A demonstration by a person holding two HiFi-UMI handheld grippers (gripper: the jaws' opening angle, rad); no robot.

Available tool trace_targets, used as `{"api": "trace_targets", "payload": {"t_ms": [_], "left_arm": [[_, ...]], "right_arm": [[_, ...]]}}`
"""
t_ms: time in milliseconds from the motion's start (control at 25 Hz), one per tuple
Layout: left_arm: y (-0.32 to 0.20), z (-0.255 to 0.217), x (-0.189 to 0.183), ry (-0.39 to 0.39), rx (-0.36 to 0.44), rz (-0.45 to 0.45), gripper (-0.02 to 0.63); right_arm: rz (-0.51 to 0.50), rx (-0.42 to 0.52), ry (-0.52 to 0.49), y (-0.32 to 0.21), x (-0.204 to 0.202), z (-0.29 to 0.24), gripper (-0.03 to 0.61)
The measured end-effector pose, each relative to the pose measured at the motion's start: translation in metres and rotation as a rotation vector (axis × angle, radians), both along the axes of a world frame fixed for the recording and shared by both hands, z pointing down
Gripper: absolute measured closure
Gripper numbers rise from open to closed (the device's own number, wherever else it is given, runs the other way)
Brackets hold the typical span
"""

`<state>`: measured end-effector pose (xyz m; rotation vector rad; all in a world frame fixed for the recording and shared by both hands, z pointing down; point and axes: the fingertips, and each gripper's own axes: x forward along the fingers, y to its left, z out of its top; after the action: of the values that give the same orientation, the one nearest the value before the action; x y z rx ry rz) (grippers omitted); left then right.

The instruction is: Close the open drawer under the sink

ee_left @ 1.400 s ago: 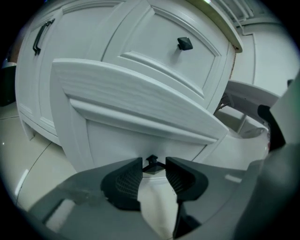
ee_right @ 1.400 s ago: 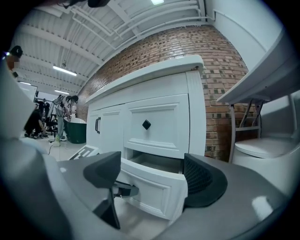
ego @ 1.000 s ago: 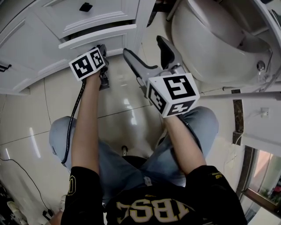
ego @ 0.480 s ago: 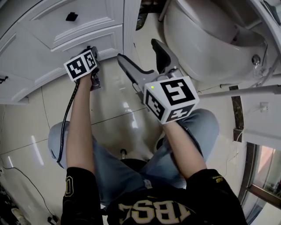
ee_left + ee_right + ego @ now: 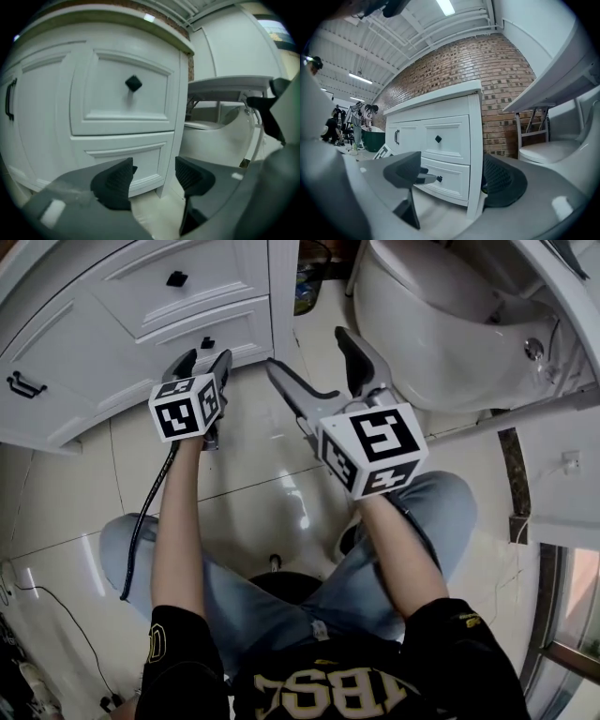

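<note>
The white vanity cabinet [image 5: 112,334] fills the top left of the head view. Its lower drawer [image 5: 211,334] lies flush with the cabinet front, small black knob [image 5: 207,342] showing. In the left gripper view the same lower drawer [image 5: 126,159] sits straight ahead under the upper drawer [image 5: 122,93]. My left gripper [image 5: 203,360] hovers just in front of that knob, apart from it; its jaws are opening with nothing between them [image 5: 152,178]. My right gripper [image 5: 317,360] is open and empty beside the cabinet's right corner, and it sees the lower drawer [image 5: 445,178] from the side.
A large white ceramic bowl [image 5: 441,324] stands close on the right, under a white ledge [image 5: 562,296]. A cabinet door with a black bar handle [image 5: 26,385] is at the far left. Glossy floor tiles [image 5: 253,502] and the person's knees lie below the grippers.
The lower drawer stood out from the cabinet a second ago and now sits flush. My left gripper has drawn back and up from its front, and its jaws have parted.
</note>
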<state>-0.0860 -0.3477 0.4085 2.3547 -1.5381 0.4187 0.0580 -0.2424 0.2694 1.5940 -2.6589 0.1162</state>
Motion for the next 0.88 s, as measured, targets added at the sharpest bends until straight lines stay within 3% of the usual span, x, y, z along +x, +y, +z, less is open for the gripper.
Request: {"api": "trace_targets", "payload": {"t_ms": [400,600,760,880], "left_arm": [[0.125,-0.099,-0.037,-0.019,0.246,-0.035,0.301],[0.164,-0.119,-0.065,-0.007,0.304,-0.067,0.31],[0.177,-0.13,-0.079,0.009,0.34,-0.086,0.318],[0.176,-0.141,-0.074,0.01,0.376,-0.08,0.318]], "right_arm": [[0.03,0.073,0.003,0.044,0.006,-0.01,0.163],[-0.008,0.148,-0.067,0.051,-0.009,-0.025,0.129],[-0.043,0.192,-0.009,0.056,-0.03,-0.025,0.106],[-0.009,0.207,0.043,0.06,-0.03,-0.023,0.107]]}}
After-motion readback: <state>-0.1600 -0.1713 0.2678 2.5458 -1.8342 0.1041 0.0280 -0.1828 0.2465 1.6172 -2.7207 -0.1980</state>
